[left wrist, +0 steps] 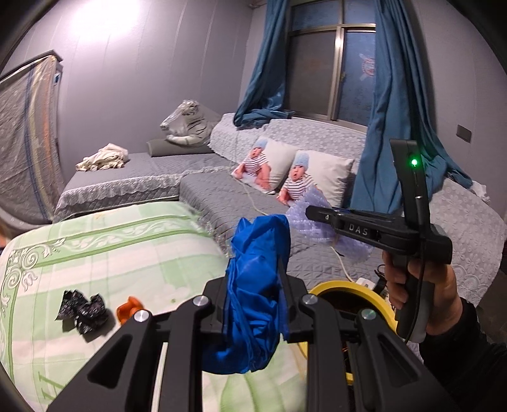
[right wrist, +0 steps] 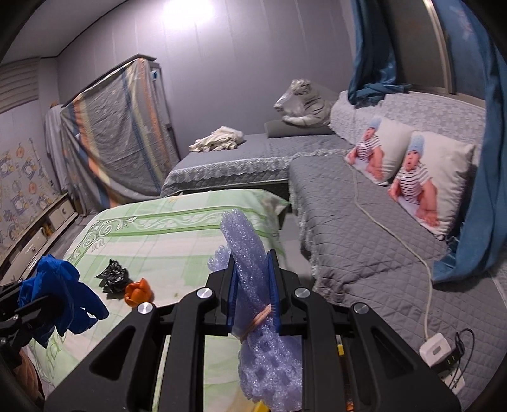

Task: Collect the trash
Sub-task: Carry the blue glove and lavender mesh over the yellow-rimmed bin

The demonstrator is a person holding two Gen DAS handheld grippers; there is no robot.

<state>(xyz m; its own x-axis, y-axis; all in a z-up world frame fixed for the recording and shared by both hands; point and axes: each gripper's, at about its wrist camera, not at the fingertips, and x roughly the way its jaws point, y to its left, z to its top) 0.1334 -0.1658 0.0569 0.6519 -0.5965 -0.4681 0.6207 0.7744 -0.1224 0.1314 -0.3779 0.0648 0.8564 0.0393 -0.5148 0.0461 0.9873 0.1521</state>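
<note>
The bag point(left wrist: 253, 285) is bright blue and the foam net point(right wrist: 253, 285) is pale purple. The near cloth point(right wrist: 164, 234) is green and white with swirls. The far pillows point(right wrist: 427, 180) show babies in striped shirts.

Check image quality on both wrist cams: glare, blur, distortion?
Left wrist: blown-out glare patch on the wall, strong fisheye bending with dark corner vignette, blue plastic bag sharp. Right wrist: the same wall glare, purple foam wrap sharp.
</note>
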